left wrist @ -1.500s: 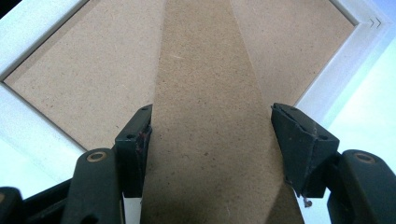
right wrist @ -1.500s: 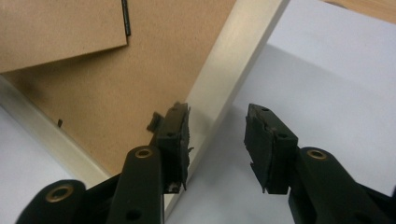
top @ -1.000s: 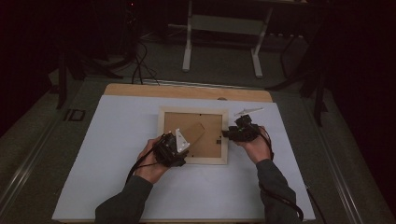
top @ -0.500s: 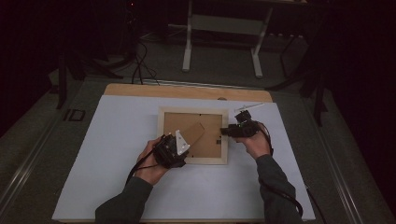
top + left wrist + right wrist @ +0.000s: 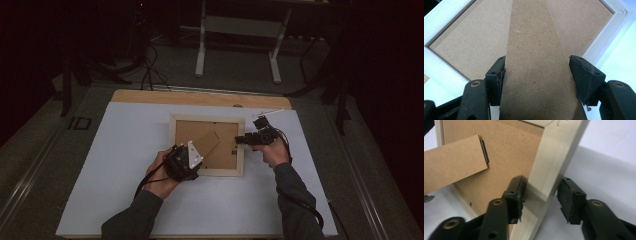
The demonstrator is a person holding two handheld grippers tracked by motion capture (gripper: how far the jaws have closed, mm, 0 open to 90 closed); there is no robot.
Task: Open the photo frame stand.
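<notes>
A picture frame (image 5: 206,146) lies face down in the middle of a white sheet (image 5: 110,165) on the desk (image 5: 150,96). Its brown back board (image 5: 469,42) faces up, and a brown stand flap (image 5: 536,62) sticks up from it.

The left gripper (image 5: 186,159) is at the near left corner of the frame. In the left gripper view the flap sits between the two jaws. The left jaw is right against the flap's edge, but the right jaw looks a little way off, so I cannot tell if it is squeezing.

The right gripper (image 5: 243,139) is at the right side of the frame. Its jaws stand apart, one on each side of the pale wooden rail (image 5: 549,162), and they have just been closing a bit. The left jaw looks to touch the rail; the right one has a gap.

A small dark hinge (image 5: 484,151) joins the flap to the board. A tiny dark mark (image 5: 233,152) on the board is too small to read. A thin white stick (image 5: 272,112) lies near the far right of the sheet.

Behind the desk it is dark. A pale metal stand (image 5: 240,35) and some cables (image 5: 150,65) are on the floor there. The person's arms are cut off at the bottom.
</notes>
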